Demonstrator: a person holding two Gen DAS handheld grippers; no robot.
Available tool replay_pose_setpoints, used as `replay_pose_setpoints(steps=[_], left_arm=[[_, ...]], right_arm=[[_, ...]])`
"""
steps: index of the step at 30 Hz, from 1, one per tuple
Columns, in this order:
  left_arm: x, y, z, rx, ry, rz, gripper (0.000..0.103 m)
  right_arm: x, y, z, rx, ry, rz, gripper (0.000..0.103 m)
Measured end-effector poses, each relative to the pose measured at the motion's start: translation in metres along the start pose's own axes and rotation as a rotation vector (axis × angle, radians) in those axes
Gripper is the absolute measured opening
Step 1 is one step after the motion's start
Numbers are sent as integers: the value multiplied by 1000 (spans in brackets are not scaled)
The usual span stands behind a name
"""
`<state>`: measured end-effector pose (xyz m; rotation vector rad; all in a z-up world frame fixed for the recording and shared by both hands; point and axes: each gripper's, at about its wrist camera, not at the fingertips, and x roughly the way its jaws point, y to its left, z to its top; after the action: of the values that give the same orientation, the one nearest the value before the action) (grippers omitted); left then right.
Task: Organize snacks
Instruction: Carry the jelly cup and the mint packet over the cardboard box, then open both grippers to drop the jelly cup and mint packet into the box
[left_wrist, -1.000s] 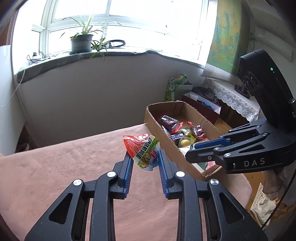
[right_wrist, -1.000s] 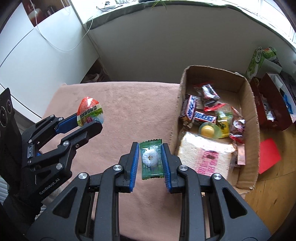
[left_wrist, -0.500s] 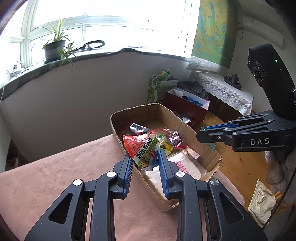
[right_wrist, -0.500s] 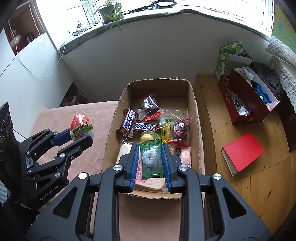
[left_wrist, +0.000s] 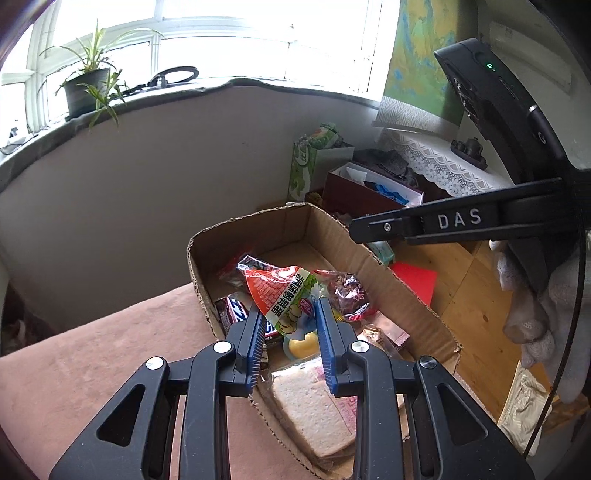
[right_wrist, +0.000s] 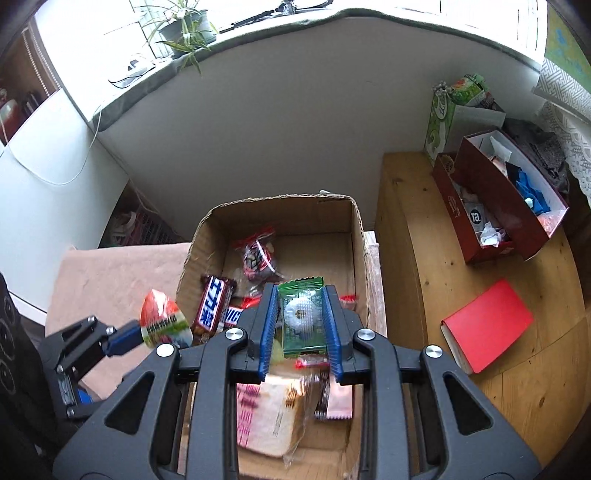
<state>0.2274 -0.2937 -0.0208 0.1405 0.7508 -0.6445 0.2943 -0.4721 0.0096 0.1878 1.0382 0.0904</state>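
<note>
Snacks lay piled in the cardboard box (right_wrist: 360, 236) at frame centre; the left gripper (left_wrist: 288, 328) had its jaws clamped on a red-and-green snack packet (left_wrist: 282, 295) above the box, while the right gripper (right_wrist: 301, 325) gripped a green wrapped sweet (right_wrist: 301, 317) over the sliced bread (right_wrist: 266, 417) inside

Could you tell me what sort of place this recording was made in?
Most likely a lived-in room of a home: a potted plant on a windowsill, a lace-edged cloth over furniture, and a cardboard box of snacks on a pink-covered table.
</note>
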Motion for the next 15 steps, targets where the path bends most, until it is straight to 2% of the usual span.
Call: replay_pose_setpoints(steps=[7,15], left_arm=[[20,0,-1,0,32,-6,25],[28,-3,3,-1,49,-22,26]], right_arm=[[30,-8,10,11,28,-1,25],[43,-13,9,12,41,-14,26]])
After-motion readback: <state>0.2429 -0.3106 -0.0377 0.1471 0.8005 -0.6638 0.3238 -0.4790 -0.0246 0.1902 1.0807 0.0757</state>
